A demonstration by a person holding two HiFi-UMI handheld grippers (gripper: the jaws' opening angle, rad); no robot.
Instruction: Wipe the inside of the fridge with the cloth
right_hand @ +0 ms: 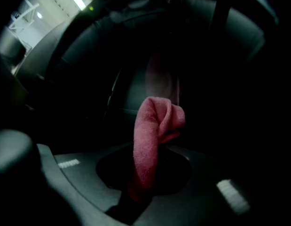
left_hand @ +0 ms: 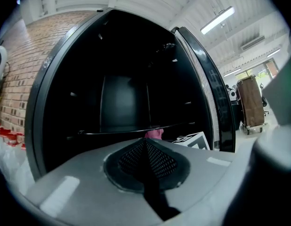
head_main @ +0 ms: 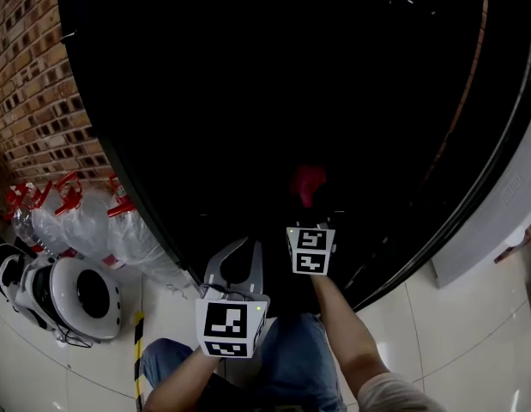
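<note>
The fridge [head_main: 274,84] stands open, and its inside is black and very dark. My right gripper [head_main: 310,213] reaches into it, shut on a pink-red cloth [head_main: 308,181] that sticks out past the tips. In the right gripper view the cloth [right_hand: 154,126] rises from between the jaws of the right gripper [right_hand: 147,159] and folds over at the top. My left gripper [head_main: 246,245] hangs just outside the fridge's lower rim, shut and holding nothing. The left gripper [left_hand: 146,142] faces a dark shelf edge [left_hand: 121,132], with a scrap of the cloth [left_hand: 154,133] beyond its tips.
The fridge door [head_main: 497,204] swings out at the right. A brick wall [head_main: 33,75] is at the left, with plastic-wrapped red-topped items [head_main: 68,213] and a white round appliance [head_main: 76,294] on the tiled floor. A brown cart [left_hand: 251,102] stands far off.
</note>
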